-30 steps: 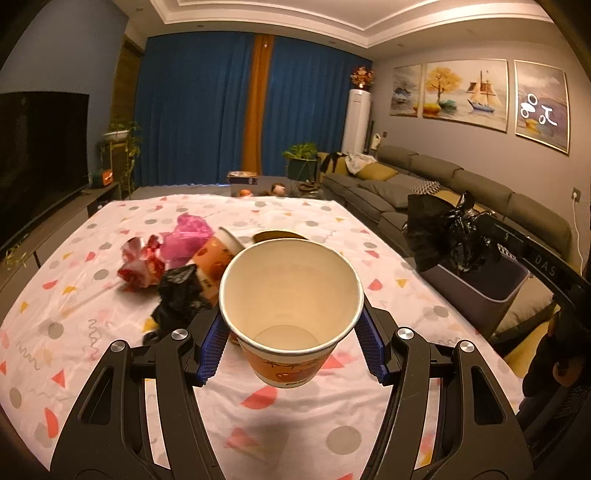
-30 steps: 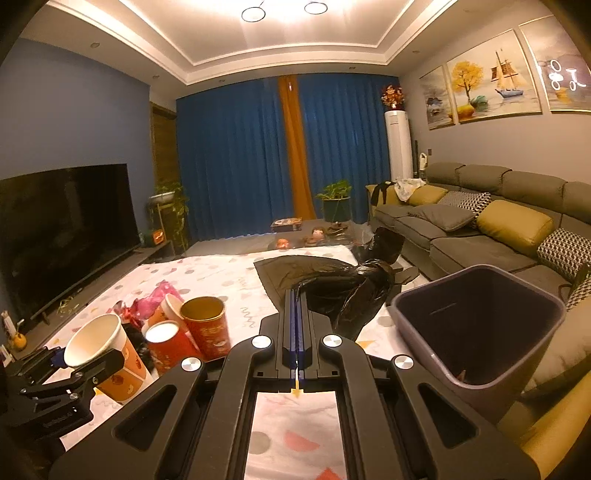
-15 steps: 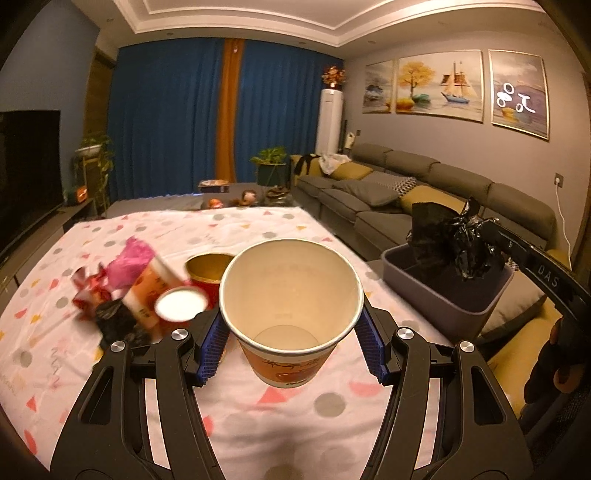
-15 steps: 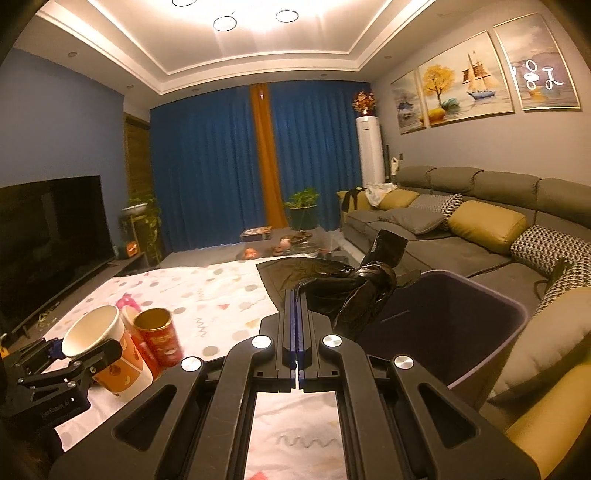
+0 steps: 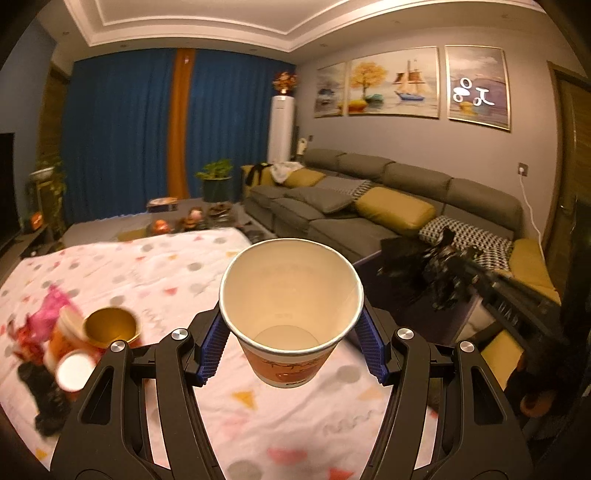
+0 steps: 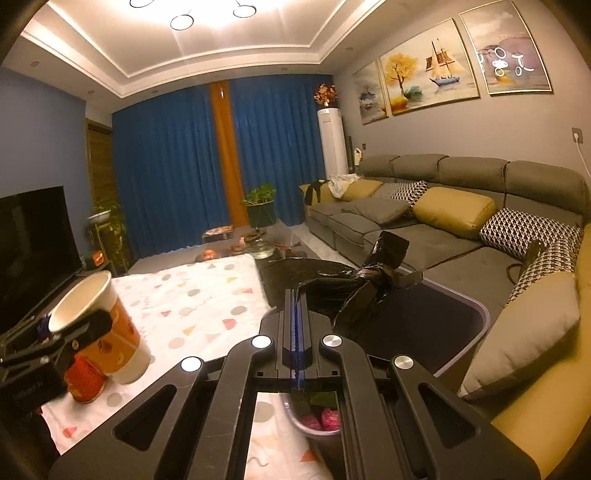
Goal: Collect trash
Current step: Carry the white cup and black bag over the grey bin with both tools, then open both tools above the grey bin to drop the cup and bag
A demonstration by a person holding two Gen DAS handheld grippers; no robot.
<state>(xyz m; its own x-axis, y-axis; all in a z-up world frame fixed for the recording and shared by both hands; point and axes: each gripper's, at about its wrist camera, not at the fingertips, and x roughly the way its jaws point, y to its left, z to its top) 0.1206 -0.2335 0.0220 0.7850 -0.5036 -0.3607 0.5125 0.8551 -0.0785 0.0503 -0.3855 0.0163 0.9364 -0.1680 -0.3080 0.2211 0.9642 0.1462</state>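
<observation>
Dim, warm yellow light from ceiling lamps (image 6: 183, 21) glaring at upper frame. Fisheye bends edges, corners black. Left view's trash pile (image 5: 55, 343) at lower left is motion-blurred.

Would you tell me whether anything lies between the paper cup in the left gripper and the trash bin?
Yes: the black plastic bag, pinched in the right gripper, hangs over the trash bin, on the paper cup's path from the left gripper.

Bin (image 6: 476, 325) right of table (image 5: 184, 266) — sofa (image 6: 443, 236) behind bin; cans (image 5: 107, 326) on table's left.
</observation>
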